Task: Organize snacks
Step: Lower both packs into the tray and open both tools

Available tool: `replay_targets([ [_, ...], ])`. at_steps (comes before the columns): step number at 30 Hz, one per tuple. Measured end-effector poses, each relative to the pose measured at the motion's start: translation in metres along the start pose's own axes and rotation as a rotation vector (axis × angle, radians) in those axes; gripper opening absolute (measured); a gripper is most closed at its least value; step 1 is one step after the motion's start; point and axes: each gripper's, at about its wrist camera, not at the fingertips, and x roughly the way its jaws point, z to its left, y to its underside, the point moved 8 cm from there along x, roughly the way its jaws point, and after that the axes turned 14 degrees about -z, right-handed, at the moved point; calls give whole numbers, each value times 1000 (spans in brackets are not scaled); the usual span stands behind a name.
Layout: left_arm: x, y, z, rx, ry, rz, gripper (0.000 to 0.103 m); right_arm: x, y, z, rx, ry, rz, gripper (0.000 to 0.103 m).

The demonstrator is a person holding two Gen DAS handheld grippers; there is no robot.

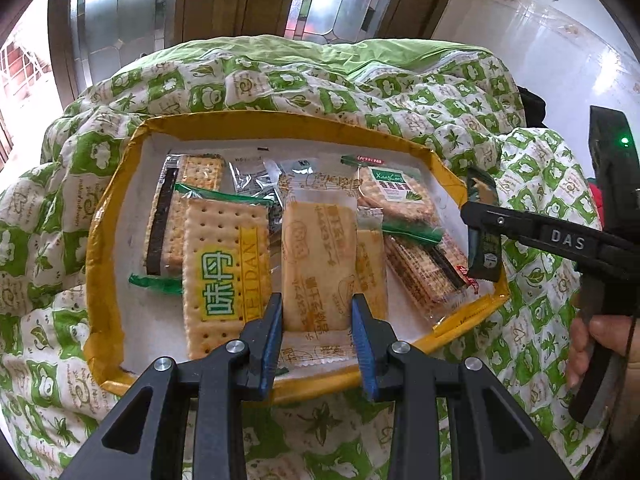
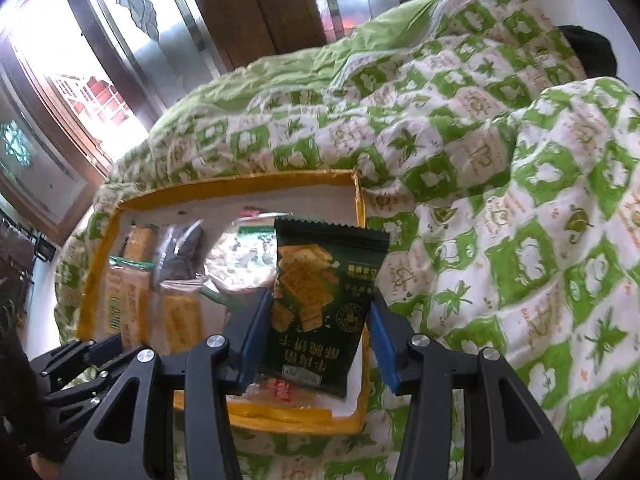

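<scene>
A yellow-rimmed shallow box (image 1: 104, 216) lies on a green and white quilt and holds several wrapped cracker packets. My left gripper (image 1: 318, 316) is shut on a pale orange cracker packet (image 1: 318, 256) over the box's front middle. My right gripper (image 2: 316, 332) is shut on a dark green cracker packet (image 2: 316, 300) and holds it upright above the box's right edge (image 2: 360, 200). In the left wrist view the right gripper (image 1: 480, 228) and its green packet (image 1: 486, 236) show at the box's right rim. A packet with a green label (image 1: 224, 268) lies left of the left gripper.
The quilt (image 2: 500, 200) bulges up behind and to the right of the box. A wooden door with patterned glass panels (image 1: 120, 20) stands behind. A white tiled wall (image 1: 540, 40) is at the back right. A dark device with a green light (image 1: 616, 168) stands at far right.
</scene>
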Motion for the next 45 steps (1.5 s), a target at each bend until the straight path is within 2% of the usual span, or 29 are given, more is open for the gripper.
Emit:
replay_targets([
  [11, 14, 1, 0, 5, -2, 12, 34, 24, -17, -3, -26, 27, -16, 44],
  [29, 13, 1, 2, 9, -20, -2, 34, 34, -13, -7, -4, 27, -33, 43],
  [32, 10, 4, 0, 18, -24, -7, 35, 30, -13, -9, 14, 19, -36, 45],
  [34, 6, 6, -1, 31, -30, -14, 35, 26, -11, -9, 35, 10, -41, 51],
  [37, 1, 7, -4, 38, -32, -27, 41, 20, -9, -10, 60, -2, -46, 53],
  [41, -8, 5, -7, 19, -12, -49, 55, 11, -10, -14, 93, -5, -68, 54],
  [45, -19, 4, -4, 3, -21, -67, 57, 5, -9, -19, 129, -10, -78, 54],
])
